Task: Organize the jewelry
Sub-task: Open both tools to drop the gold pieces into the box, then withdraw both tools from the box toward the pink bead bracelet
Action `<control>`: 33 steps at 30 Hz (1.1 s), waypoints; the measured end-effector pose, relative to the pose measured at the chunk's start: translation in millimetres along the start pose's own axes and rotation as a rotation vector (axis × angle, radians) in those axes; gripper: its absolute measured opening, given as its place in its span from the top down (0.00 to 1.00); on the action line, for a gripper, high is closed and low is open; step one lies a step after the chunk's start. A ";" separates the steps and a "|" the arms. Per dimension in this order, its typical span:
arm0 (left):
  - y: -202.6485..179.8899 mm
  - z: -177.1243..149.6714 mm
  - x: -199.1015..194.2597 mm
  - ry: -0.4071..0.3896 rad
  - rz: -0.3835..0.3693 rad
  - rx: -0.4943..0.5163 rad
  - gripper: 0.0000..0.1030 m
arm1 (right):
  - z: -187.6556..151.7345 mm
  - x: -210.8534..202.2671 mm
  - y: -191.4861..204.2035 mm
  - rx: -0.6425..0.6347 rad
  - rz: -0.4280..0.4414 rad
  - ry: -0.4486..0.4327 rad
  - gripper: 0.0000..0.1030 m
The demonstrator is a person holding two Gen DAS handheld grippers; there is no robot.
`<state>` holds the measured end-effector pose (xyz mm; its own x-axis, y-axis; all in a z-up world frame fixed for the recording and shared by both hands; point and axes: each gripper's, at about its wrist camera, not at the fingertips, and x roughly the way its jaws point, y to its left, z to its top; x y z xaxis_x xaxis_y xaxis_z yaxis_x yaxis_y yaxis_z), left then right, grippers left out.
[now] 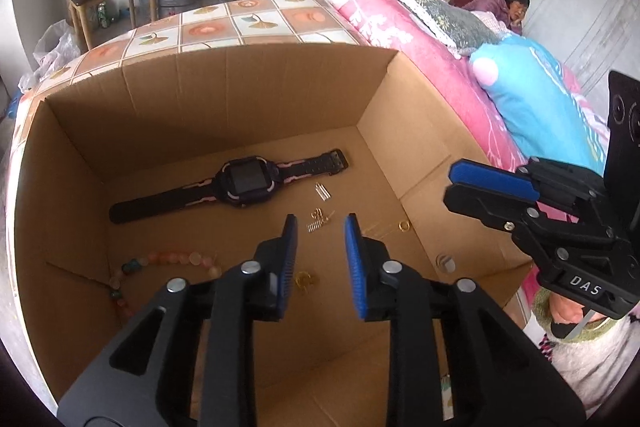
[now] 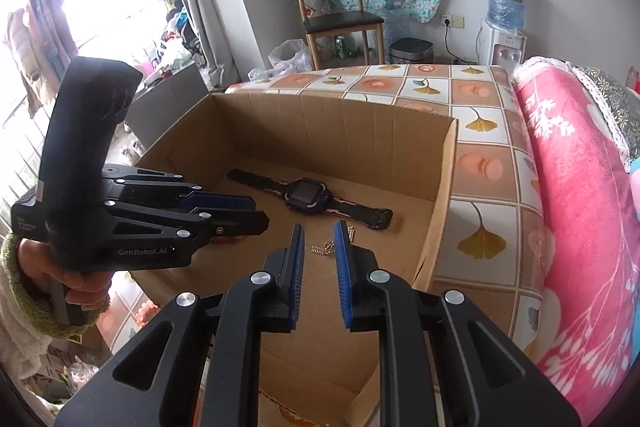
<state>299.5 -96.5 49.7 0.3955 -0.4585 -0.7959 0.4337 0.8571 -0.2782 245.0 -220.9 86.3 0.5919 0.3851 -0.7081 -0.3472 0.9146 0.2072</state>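
Observation:
An open cardboard box (image 1: 240,95) lies on the bed. On its floor are a black and pink smartwatch (image 1: 244,183), a string of pastel beads (image 1: 160,261), small metal earrings (image 1: 318,219), a gold ring (image 1: 404,225) and a yellow ring (image 1: 304,279). My left gripper (image 1: 320,227) hangs over the box above the earrings, its jaws a little apart with nothing between them. My right gripper (image 2: 319,231) hovers over the box's near right part, jaws narrowly apart and empty. The right wrist view also shows the watch (image 2: 306,193), the earrings (image 2: 324,248) and the left gripper (image 2: 262,211).
The box (image 2: 340,131) rests on a tile-patterned bedcover (image 2: 476,163). A pink blanket (image 2: 572,195) and a blue pillow (image 1: 532,99) lie to its right. A chair (image 2: 340,19) and a water dispenser (image 2: 502,43) stand by the far wall. A person (image 1: 512,7) rests at the bed's far end.

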 end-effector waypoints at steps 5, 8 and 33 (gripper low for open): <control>1.7 0.0 -15.7 -0.049 0.013 -0.013 0.77 | -0.8 -17.1 -2.4 0.007 -0.008 -0.034 0.75; -0.7 -3.6 -34.3 -0.089 0.027 -0.005 0.74 | -2.6 -35.8 -2.0 0.010 -0.015 -0.073 0.69; 6.8 -178.7 -87.0 -0.082 0.269 -0.080 0.27 | -147.3 -55.0 -5.3 0.326 0.010 0.049 0.52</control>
<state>123.4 -8.8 21.0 0.5534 -0.2267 -0.8015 0.2403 0.9648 -0.1069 107.1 -265.1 24.7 0.5510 0.3954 -0.7349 -0.0973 0.9051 0.4140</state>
